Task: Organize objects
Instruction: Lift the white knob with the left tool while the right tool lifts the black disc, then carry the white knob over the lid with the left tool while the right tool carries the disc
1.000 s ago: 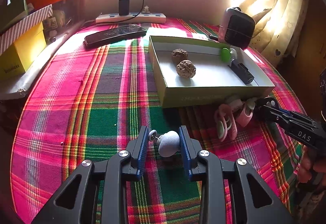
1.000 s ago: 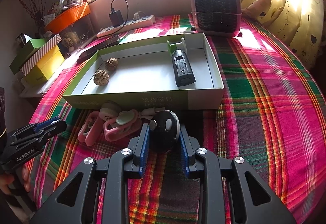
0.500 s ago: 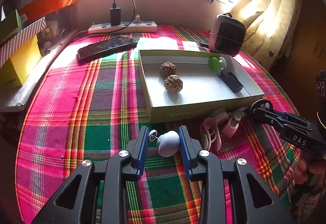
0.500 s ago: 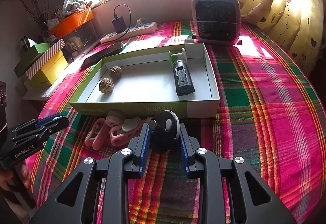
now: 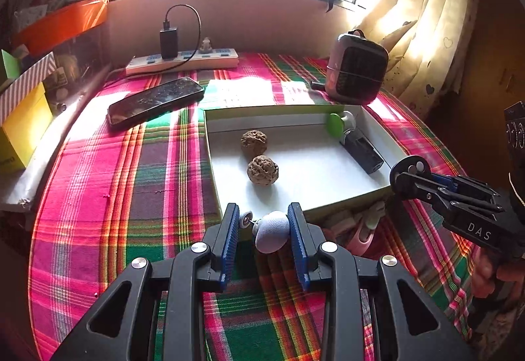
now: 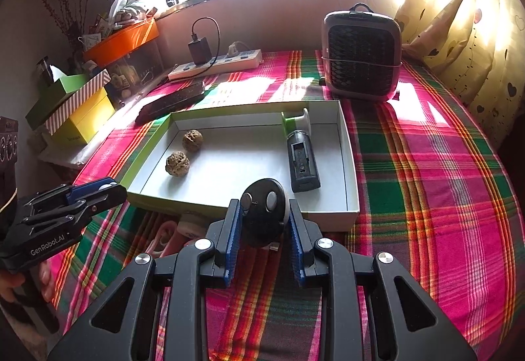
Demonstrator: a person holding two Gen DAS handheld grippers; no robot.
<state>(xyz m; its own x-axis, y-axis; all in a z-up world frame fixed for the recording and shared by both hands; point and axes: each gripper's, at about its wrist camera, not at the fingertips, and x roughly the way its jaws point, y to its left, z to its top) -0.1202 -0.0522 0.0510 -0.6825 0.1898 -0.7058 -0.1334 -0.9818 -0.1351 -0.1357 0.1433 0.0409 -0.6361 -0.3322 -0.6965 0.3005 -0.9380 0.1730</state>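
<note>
Fingers [image 6: 233,223] of "GenRobot.AI" left gripper [image 6: 108,189] around grey earbud case [image 5: 271,231]

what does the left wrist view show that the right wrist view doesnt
Only the left wrist view shows the pale grey egg-shaped piece clamped in the left gripper. Only the right wrist view shows the green tissue box and the right gripper head on, closed on a black round fob. Both show the tray, two walnuts, phone, power strip and heater.
</note>
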